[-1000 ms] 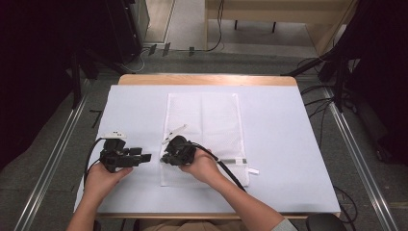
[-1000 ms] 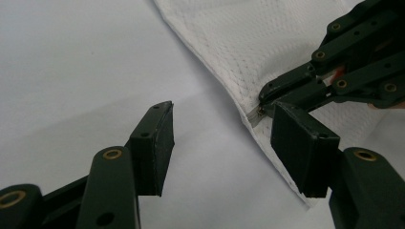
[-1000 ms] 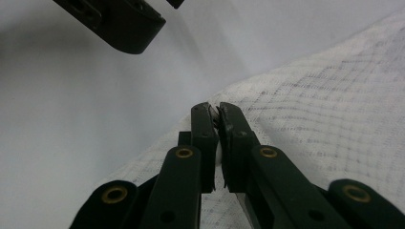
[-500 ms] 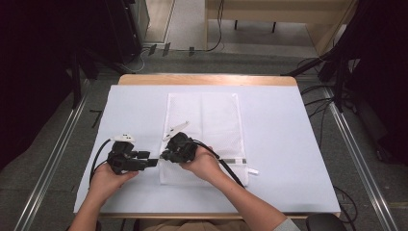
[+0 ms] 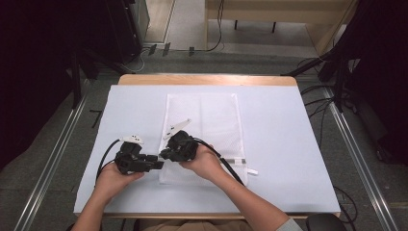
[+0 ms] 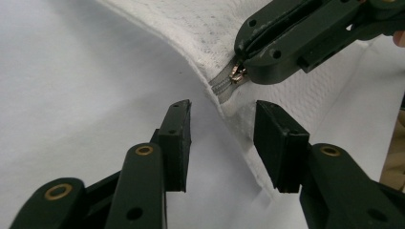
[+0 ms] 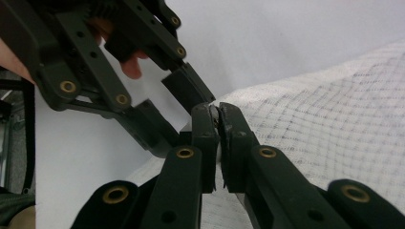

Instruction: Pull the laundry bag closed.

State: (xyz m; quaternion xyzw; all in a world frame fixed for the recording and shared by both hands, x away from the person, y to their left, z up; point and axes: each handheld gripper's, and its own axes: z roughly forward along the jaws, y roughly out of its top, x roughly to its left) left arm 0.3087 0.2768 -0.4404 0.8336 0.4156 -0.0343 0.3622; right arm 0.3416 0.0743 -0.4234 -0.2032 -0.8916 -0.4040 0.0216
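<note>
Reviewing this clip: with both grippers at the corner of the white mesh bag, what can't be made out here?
- High view: the brass zipper pull is too small and lies under the right gripper.
- Right gripper view: its shut jaws cover what they pinch.
- Left gripper view: the white mesh zipper bag is cut off by the frame edges.

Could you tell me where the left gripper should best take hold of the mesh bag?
Probably the mesh bag's corner edge just below the zipper pull, which the right gripper pinches. That edge is raised off the table and already lies between the left gripper's jaws, which have just been closing, so come straight on.
</note>
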